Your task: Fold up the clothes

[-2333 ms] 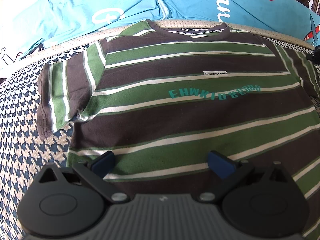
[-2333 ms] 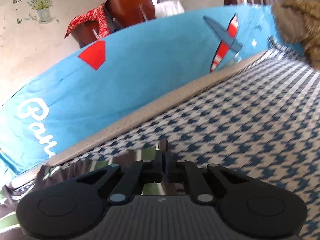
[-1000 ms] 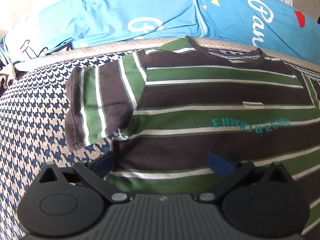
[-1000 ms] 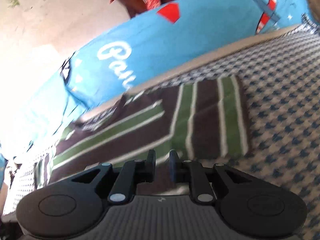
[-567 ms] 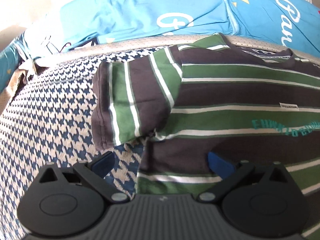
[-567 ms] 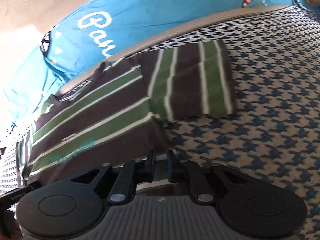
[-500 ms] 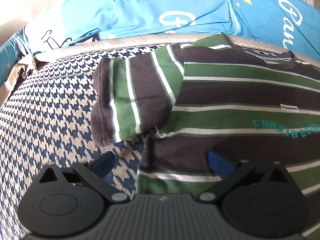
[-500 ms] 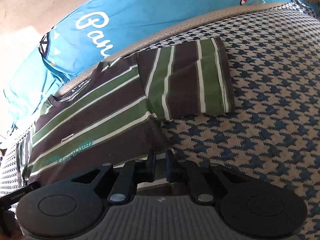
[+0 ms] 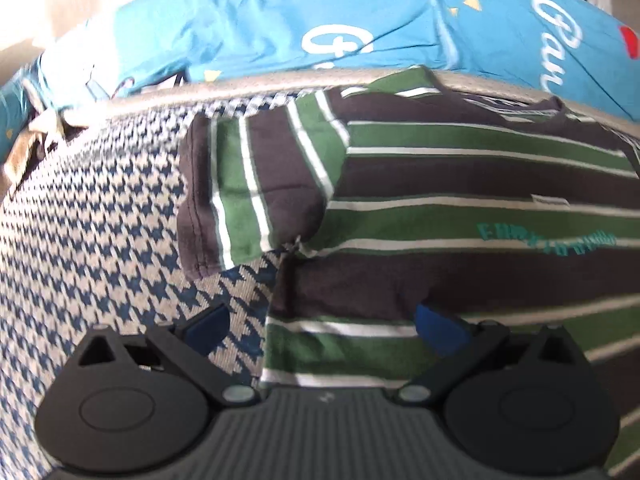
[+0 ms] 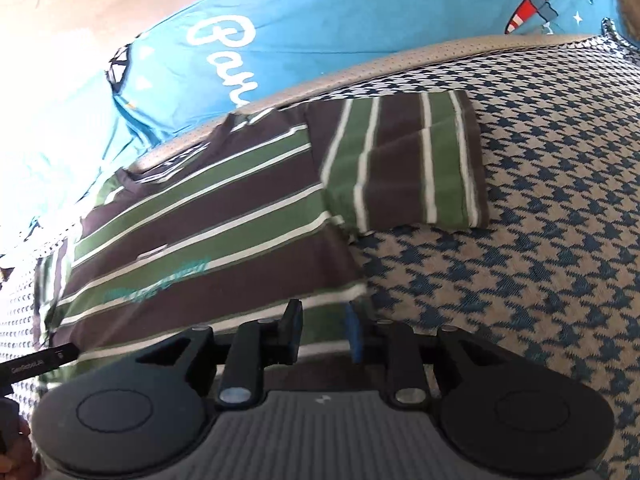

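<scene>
A green, dark brown and white striped T-shirt [image 9: 460,216] lies flat, front up, on a houndstooth bed cover [image 9: 100,240]. Its left sleeve [image 9: 256,192] is spread out. My left gripper [image 9: 322,322] is open wide, its blue pads astride the shirt's left side edge below the sleeve. In the right wrist view the shirt [image 10: 208,232] and its right sleeve [image 10: 408,168] show. My right gripper [image 10: 322,326] is partly open over the shirt's right side edge, holding nothing.
Blue printed bedding [image 9: 340,28] is heaped along the far edge of the bed; it also shows in the right wrist view [image 10: 320,32]. Houndstooth cover [image 10: 540,220] extends right of the shirt. The other gripper's black tip [image 10: 36,364] shows at the lower left.
My left gripper has shifted left to the shirt's left side edge. My right gripper has pulled back from the sleeve to the shirt's right side edge, and its jaws have parted.
</scene>
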`<state>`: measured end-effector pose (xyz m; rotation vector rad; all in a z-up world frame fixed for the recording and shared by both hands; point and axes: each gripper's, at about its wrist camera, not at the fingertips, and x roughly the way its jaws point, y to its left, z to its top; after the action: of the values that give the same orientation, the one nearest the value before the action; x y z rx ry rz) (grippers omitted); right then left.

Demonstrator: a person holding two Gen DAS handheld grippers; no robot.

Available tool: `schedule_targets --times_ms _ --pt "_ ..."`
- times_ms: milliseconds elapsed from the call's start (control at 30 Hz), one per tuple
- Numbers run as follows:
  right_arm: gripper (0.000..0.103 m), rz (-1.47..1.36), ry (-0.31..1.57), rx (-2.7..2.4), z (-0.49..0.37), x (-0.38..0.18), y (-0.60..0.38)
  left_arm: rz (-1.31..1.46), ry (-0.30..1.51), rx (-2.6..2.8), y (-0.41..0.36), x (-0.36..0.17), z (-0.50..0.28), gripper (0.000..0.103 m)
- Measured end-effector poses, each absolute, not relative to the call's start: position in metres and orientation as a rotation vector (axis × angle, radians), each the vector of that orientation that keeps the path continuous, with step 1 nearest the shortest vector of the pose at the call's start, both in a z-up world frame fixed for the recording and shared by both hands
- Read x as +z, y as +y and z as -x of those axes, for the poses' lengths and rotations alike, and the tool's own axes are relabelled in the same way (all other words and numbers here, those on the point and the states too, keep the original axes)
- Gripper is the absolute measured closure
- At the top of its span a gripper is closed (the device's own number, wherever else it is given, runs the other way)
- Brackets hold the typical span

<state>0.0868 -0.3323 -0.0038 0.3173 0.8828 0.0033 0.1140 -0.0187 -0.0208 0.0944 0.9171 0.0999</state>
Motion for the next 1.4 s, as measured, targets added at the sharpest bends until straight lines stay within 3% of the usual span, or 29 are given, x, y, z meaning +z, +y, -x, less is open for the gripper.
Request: schedule_targets --times_ms 300,667,1400 --pt "0.072 -0.232 0.853 0.051 -0.056 -0.004 -0.3 -0.09 0.866 -0.03 -0.032 -0.004 -0.073 0.0" --pt "0.069 -0.092 0.815 0.059 -0.016 -0.018 -0.276 -0.118 0.921 -0.078 -0.042 -0.029 -0.038 0.0" --pt "0.061 -0.019 0.783 0.026 0.047 -0.018 -0.275 -0.092 0.911 -0.056 -0.022 -0.027 0.013 0.0"
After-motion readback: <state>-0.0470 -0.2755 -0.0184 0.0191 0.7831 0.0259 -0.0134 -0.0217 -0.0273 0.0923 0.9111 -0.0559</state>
